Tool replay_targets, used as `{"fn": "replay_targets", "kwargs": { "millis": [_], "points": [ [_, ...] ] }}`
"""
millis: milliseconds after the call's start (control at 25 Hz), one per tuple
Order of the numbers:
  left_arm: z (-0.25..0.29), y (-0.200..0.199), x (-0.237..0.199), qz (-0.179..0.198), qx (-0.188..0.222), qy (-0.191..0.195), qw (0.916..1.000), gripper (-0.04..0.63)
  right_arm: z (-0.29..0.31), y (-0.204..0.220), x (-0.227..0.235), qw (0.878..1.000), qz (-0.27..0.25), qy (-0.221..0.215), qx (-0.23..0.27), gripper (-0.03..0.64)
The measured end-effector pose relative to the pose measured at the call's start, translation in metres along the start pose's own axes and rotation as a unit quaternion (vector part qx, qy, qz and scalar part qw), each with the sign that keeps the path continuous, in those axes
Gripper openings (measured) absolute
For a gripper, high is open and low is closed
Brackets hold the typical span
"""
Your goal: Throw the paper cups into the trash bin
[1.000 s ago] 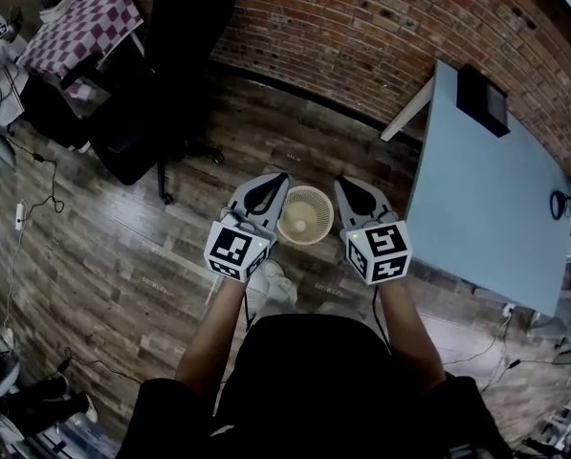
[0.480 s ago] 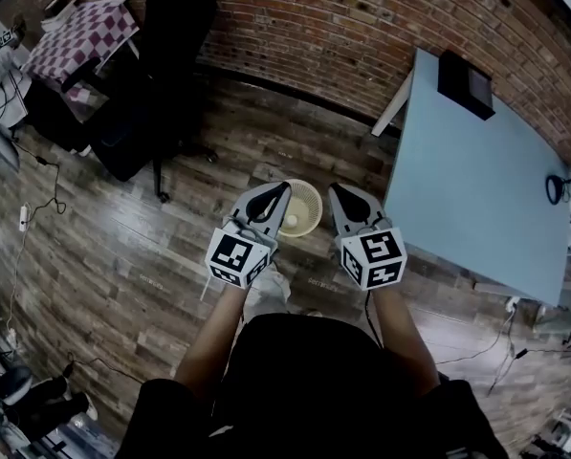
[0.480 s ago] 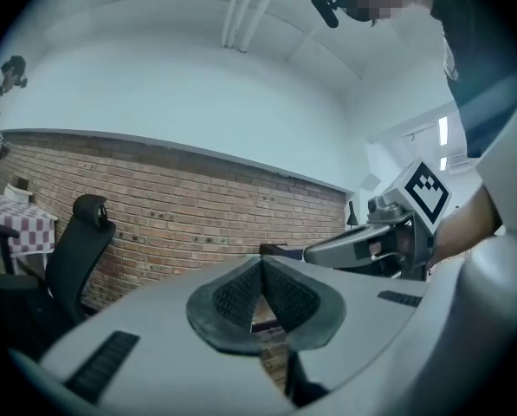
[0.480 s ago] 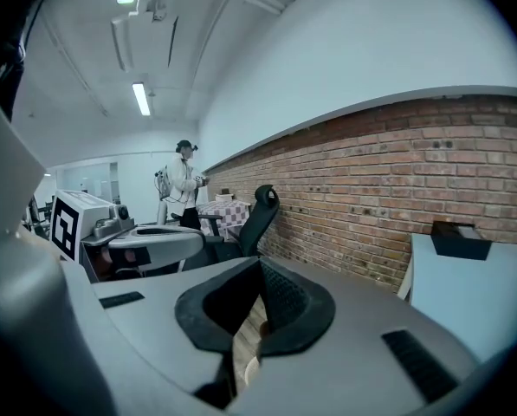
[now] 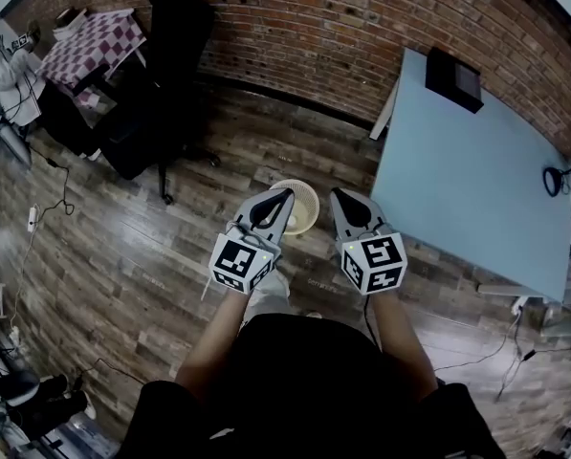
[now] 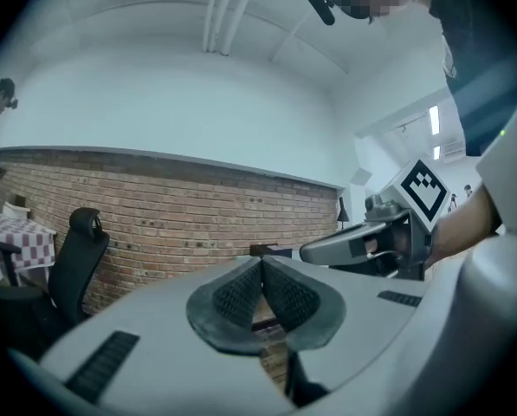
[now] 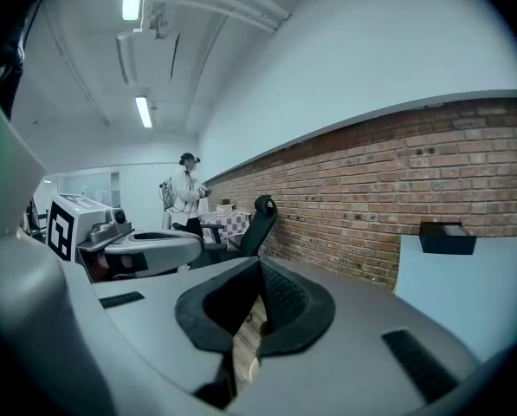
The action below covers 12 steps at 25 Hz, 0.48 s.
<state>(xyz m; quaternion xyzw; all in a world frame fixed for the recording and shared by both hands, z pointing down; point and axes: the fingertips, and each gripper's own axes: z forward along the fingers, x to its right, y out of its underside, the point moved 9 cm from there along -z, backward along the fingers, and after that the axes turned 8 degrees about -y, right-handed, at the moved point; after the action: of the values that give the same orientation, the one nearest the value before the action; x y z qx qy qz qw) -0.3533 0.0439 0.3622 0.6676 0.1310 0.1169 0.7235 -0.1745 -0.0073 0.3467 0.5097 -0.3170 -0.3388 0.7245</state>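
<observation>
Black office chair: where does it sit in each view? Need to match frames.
Head view: black office chair at upper left, backed against the brick wall.
Left gripper view: chair at the left edge, in front of the wall.
Right gripper view: chair just left of centre, at the wall's far end.
Shared landmark: the brick wall.

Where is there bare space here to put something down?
The blue table is bare apart from the black box at its wall-side corner. The wooden floor between the office chair and the trash bin is open too. It is crowded round the checked table, far left.
</observation>
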Motion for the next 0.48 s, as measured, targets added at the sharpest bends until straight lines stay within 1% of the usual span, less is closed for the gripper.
{"fn": "replay_targets", "kwargs": {
  "millis": [240, 480],
  "points": [
    [-0.021, -0.01, 0.028, 0.011, 0.002, -0.006, 0.9999, 0.009, -0.027, 0.001, -0.012, 1.0, 0.015, -0.011, 0.023, 0.005],
    [-0.047, -0.007, 0.055, 0.015, 0.0, -0.004, 0.9999, 0.009, -0.054, 0.006, -0.03, 0.999, 0.008, -0.015, 0.034, 0.005]
  ]
}}
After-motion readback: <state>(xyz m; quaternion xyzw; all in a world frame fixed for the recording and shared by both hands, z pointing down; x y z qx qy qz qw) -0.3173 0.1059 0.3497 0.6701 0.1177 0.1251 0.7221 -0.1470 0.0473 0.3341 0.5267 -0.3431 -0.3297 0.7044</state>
